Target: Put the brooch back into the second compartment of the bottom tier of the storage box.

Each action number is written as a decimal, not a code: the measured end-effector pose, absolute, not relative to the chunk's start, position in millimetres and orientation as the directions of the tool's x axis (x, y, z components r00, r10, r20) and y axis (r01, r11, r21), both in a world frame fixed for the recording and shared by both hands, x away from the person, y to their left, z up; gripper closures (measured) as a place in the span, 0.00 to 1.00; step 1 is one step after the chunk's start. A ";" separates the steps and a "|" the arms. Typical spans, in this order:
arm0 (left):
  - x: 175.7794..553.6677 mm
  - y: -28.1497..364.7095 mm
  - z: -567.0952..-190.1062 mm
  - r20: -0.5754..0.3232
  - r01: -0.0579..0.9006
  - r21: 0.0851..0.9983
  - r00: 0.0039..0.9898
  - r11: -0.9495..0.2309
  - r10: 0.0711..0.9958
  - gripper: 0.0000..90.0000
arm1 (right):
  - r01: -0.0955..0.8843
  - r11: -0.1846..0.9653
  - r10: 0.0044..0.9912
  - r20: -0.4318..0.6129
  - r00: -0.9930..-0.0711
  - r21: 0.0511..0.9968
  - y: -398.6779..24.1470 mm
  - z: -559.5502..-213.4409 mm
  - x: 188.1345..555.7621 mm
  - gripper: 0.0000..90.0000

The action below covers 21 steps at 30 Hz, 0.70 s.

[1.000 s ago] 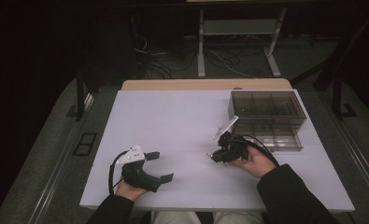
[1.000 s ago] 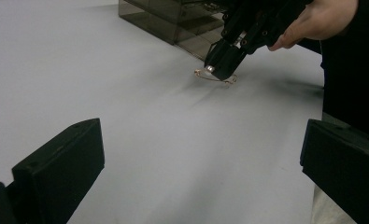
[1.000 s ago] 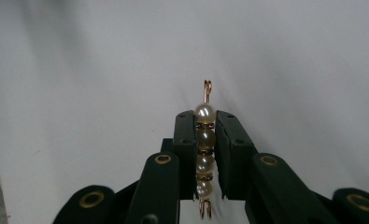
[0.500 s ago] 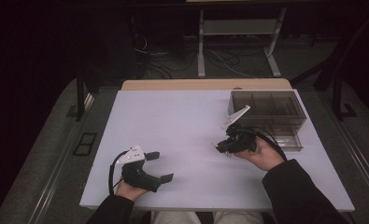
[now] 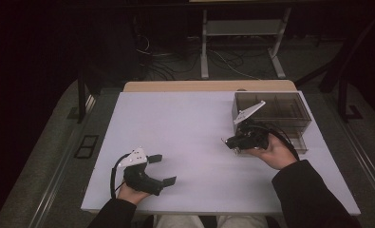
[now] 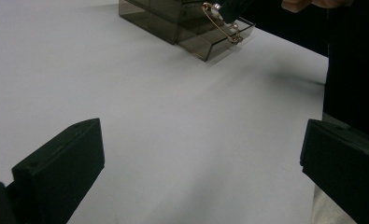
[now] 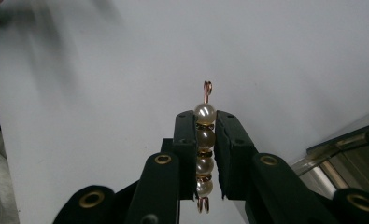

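My right gripper (image 5: pixel 229 141) is shut on a pearl pin (image 7: pixel 204 140), a gold safety pin strung with several white pearls. In the right gripper view the pin stands between the black jaws, its looped end poking out past the tips. The pin (image 6: pixel 219 22) also shows far off in the left gripper view, held in front of the smoky clear box (image 6: pixel 173 18). This gripper hovers just left of the box (image 5: pixel 289 107). My left gripper (image 5: pixel 162 169) rests open near the table's front left, its wide-apart fingers (image 6: pixel 65 158) holding nothing.
The white table top (image 5: pixel 185 128) spreads between both hands. The compartmented box has a drawer (image 5: pixel 296 140) pulled out toward the person. A corner of the box (image 7: pixel 350 149) shows in the right gripper view. Dark floor, cables and a metal stand lie beyond the table.
My right gripper has carried the pin a little farther away and rightward, closer to the box. The left gripper has stayed where it was.
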<state>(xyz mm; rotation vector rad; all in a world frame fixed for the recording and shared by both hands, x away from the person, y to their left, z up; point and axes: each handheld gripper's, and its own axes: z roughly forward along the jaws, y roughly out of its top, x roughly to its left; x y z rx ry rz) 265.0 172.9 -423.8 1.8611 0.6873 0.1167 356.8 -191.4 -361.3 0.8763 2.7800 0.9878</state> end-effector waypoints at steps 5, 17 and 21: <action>264.9 172.8 -423.8 -0.239 0.401 0.885 0.827 -0.238 0.509 0.00 | 0.496 0.621 0.544 0.123 -0.830 0.606 -196.6 -355.9 357.4 0.87; 265.0 172.9 -423.9 -0.239 0.401 0.885 0.827 -0.237 0.509 0.00 | 0.502 0.592 0.569 0.114 -0.814 0.631 -214.5 -345.3 359.3 0.87; 265.0 172.8 -423.9 -0.238 0.401 0.885 0.827 -0.238 0.509 0.00 | 0.503 0.584 0.580 0.107 -0.808 0.637 -220.8 -341.4 359.3 0.87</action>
